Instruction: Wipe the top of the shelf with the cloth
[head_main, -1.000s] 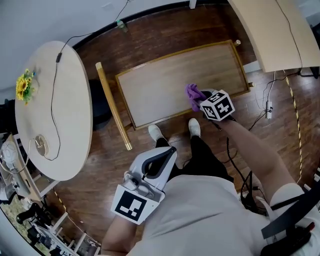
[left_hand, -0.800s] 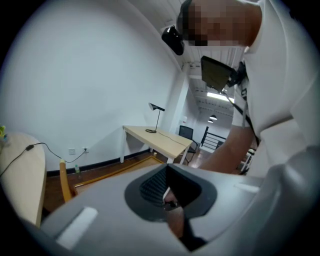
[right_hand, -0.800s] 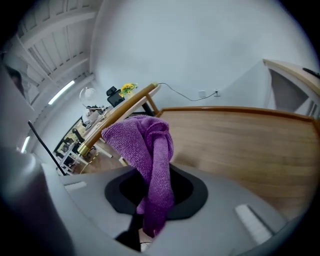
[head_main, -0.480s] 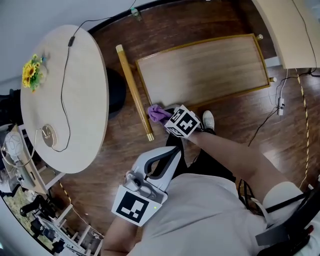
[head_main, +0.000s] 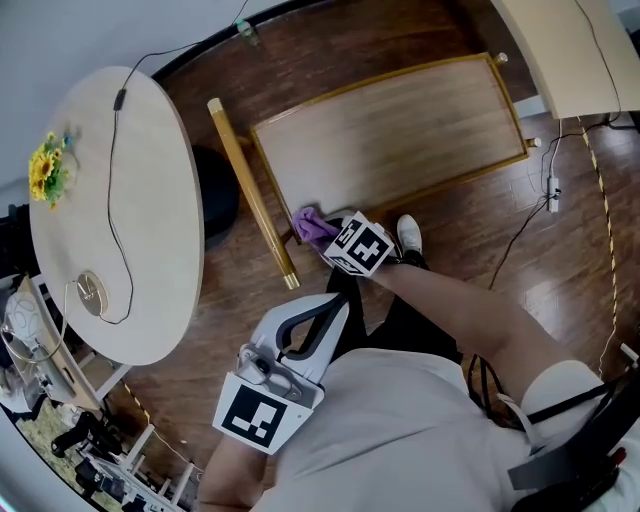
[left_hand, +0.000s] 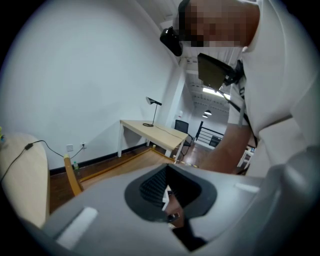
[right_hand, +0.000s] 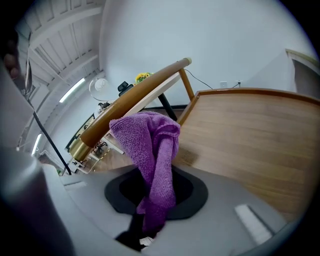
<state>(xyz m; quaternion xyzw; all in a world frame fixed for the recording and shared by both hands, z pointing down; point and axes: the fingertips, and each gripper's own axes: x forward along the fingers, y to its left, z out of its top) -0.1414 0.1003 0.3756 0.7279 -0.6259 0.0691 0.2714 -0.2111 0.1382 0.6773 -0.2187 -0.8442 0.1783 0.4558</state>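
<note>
The shelf top (head_main: 400, 130) is a light wooden panel with a golden rim, seen from above in the head view. A purple cloth (head_main: 313, 225) lies bunched at its near left corner, and my right gripper (head_main: 326, 236) is shut on it. In the right gripper view the cloth (right_hand: 152, 150) hangs out of the jaws over the wooden top (right_hand: 250, 130), next to the golden handle bar (right_hand: 130, 97). My left gripper (head_main: 335, 305) is held close to the person's body, away from the shelf, shut with nothing in it.
The golden handle bar (head_main: 250, 190) runs along the shelf's left end. A round pale table (head_main: 110, 200) with yellow flowers (head_main: 45, 165) and a cable stands at the left. A desk (head_main: 570, 50) sits at the upper right, with cables (head_main: 550, 185) on the floor. The person's shoe (head_main: 408, 235) is by the shelf's near edge.
My right gripper has carried the cloth along the shelf's near edge, from its right part to the near left corner. The left gripper has stayed by the body.
</note>
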